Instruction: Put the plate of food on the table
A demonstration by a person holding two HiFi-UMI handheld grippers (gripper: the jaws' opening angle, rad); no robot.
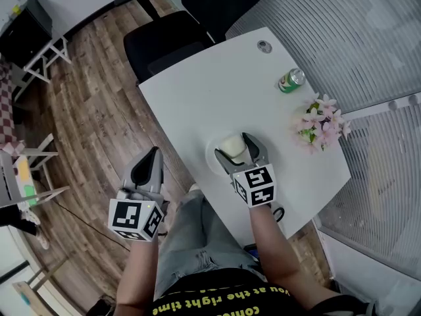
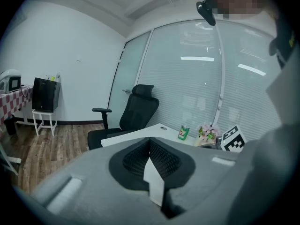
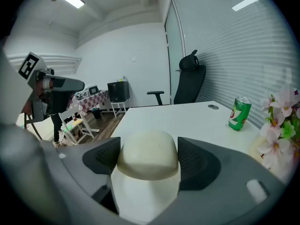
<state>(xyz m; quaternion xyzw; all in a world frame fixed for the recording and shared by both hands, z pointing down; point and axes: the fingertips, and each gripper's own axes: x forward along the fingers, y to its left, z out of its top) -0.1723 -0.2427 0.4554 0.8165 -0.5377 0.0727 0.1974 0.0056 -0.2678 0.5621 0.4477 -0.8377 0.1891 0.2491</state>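
A small white plate [image 1: 212,151] lies on the white table [image 1: 210,91] near its front edge, carrying a cream, dome-shaped bun [image 1: 231,145]. My right gripper [image 1: 233,144] reaches over the plate, and its jaws stand spread on either side of the bun. In the right gripper view the pads [image 3: 197,161] press both flanks of the bun [image 3: 147,159], with the plate [image 3: 145,196] showing below it. My left gripper [image 1: 155,151] hangs off the table's left side over the wooden floor. It is shut and holds nothing, as its own view shows [image 2: 150,146].
A green can [image 1: 290,80] and a bunch of pink flowers [image 1: 320,122] stand towards the table's right side. A black office chair [image 1: 177,31] sits at the far end. The person's legs are close against the table's front edge.
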